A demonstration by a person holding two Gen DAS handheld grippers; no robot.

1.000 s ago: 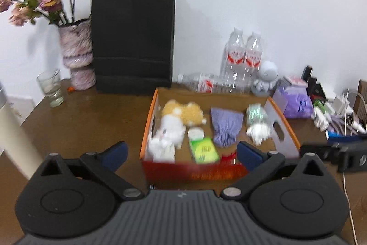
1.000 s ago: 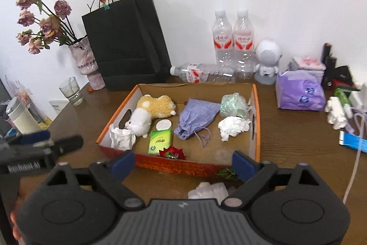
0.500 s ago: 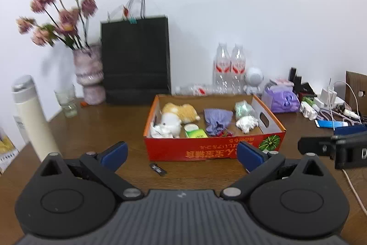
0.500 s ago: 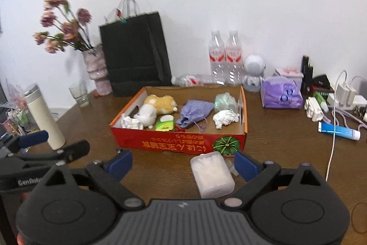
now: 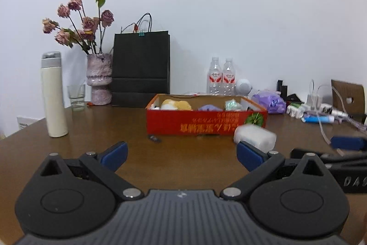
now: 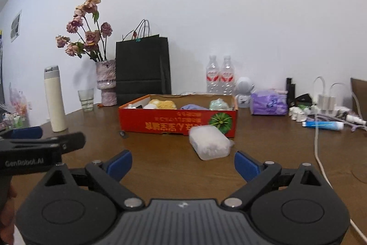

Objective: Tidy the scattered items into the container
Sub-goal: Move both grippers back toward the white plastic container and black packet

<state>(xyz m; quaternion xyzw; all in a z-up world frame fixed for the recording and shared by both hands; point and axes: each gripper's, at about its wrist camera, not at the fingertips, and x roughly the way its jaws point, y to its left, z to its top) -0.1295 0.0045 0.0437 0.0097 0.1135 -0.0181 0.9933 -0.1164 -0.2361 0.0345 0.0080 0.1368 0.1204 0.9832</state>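
Observation:
A red cardboard box [image 5: 206, 122] [image 6: 177, 122] stands mid-table and holds a plush toy [image 5: 176, 105], a purple pouch [image 6: 193, 106] and a pale green packet [image 6: 220, 105]. In front of its right corner lies a clear plastic case of cotton swabs [image 6: 209, 142] [image 5: 254, 137]. A small dark clip [image 5: 154, 138] [image 6: 122, 133] rests on the wood by the box's left front. My left gripper [image 5: 182, 156] is open and low, short of the box. My right gripper [image 6: 183, 164] is open too, just short of the swab case.
At the back stand a black paper bag [image 5: 140, 68], a vase of dried roses [image 5: 99, 78], a glass [image 5: 76, 97], a white thermos [image 5: 53, 95], two water bottles [image 5: 221, 78]. A purple tissue pack [image 6: 268, 102], chargers, cables and a blue tube [image 6: 324, 125] crowd the right side.
Both grippers have pulled back from above the box and dropped near table height. The box interior is now seen edge-on; the swab case has come into view.

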